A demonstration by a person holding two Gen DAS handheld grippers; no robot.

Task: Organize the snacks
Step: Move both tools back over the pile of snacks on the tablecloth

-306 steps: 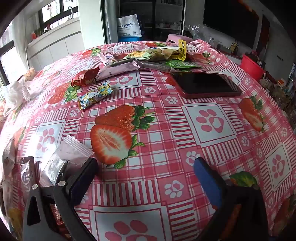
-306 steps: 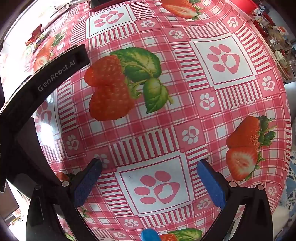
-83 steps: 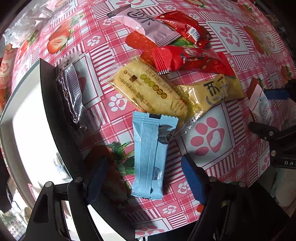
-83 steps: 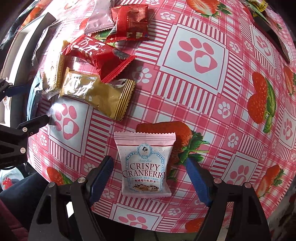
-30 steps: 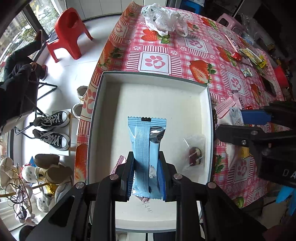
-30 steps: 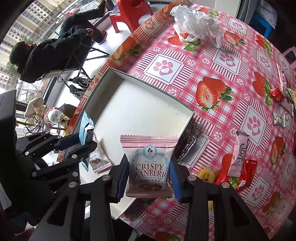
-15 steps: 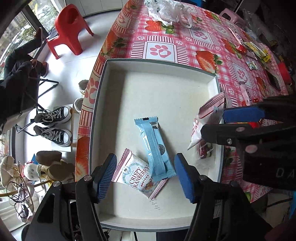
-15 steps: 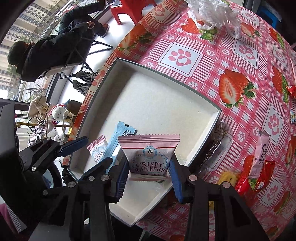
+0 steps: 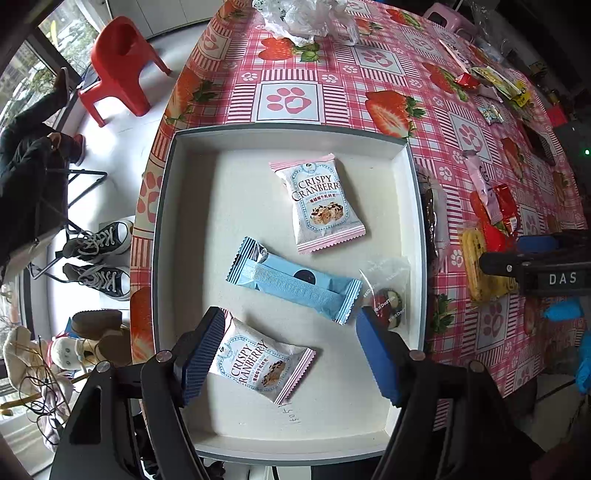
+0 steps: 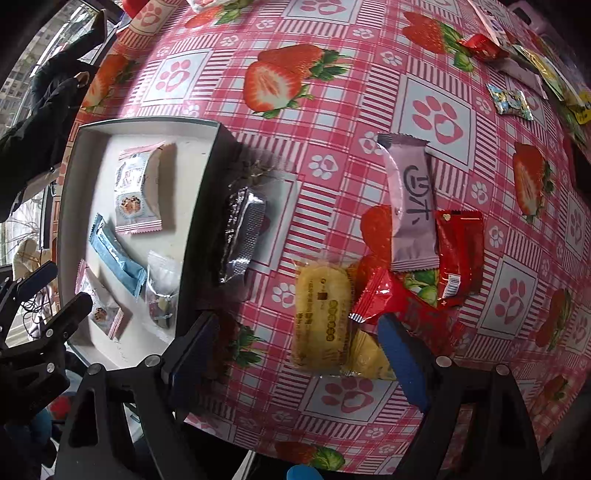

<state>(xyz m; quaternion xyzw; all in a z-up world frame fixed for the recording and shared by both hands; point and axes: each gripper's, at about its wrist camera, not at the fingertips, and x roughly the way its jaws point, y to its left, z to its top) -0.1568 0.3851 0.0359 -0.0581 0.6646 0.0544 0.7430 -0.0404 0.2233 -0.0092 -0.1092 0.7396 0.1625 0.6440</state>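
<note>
A white box [image 9: 168, 206] sits at the table's edge. In it lie two Crispy Cranberry packets [image 9: 319, 201] [image 9: 260, 363], a blue bar [image 9: 293, 284] and a clear-wrapped sweet [image 9: 386, 295]. My left gripper [image 9: 291, 354] is open and empty above the box's near end. My right gripper [image 10: 295, 354] is open and empty over the tablecloth, above a yellow cake packet [image 10: 321, 317]. Next to it lie a red packet [image 10: 399, 302], a second red packet [image 10: 460, 251], a pink bar [image 10: 410, 210] and a dark foil packet [image 10: 242, 236] by the box wall [image 10: 201, 221].
More snacks [image 9: 487, 79] and a white plastic bag [image 9: 306, 16] lie at the table's far side. A red stool [image 9: 118, 66], shoes [image 9: 96, 258] and a seated person [image 9: 29, 188] are on the floor to the left of the table.
Both grippers have let go. The blue bar and the second cranberry packet now lie in the box. The right gripper has moved off the box to over the loose snacks.
</note>
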